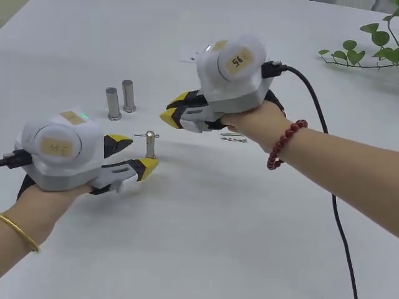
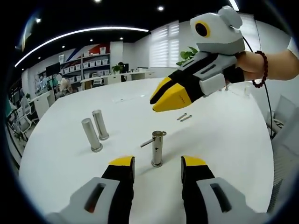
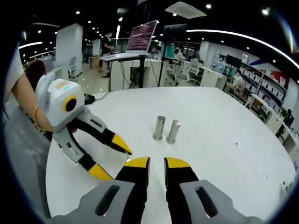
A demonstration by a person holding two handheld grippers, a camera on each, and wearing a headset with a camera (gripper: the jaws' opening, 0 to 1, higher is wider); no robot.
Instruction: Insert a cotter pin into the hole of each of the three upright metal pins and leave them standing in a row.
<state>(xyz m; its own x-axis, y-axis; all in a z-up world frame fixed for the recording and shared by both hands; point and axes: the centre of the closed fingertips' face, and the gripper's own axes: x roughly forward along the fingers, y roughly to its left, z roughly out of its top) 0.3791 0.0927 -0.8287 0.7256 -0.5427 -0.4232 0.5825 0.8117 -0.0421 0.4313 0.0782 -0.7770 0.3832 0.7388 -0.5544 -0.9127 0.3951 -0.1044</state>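
The jaws of the left gripper (image 1: 140, 154) stand wide apart on either side of the nearest metal pin (image 1: 149, 144) without touching it, while the jaws of the right gripper (image 1: 169, 111) are drawn almost together on nothing. On the white worktop (image 1: 218, 237) the job looks about one third done. That nearest pin stands upright with a cotter pin (image 2: 148, 141) poking sideways out of the hole near its top. The two other metal pins (image 1: 113, 103) stand side by side farther off, upright and bare. Two spare cotter pins (image 1: 234, 137) lie flat under the right wrist, so two insertions seem to remain, and probably lining the three up. The left hand holds its gripper low and level. The right hand hovers above the worktop, its tips aimed down towards the fitted pin.
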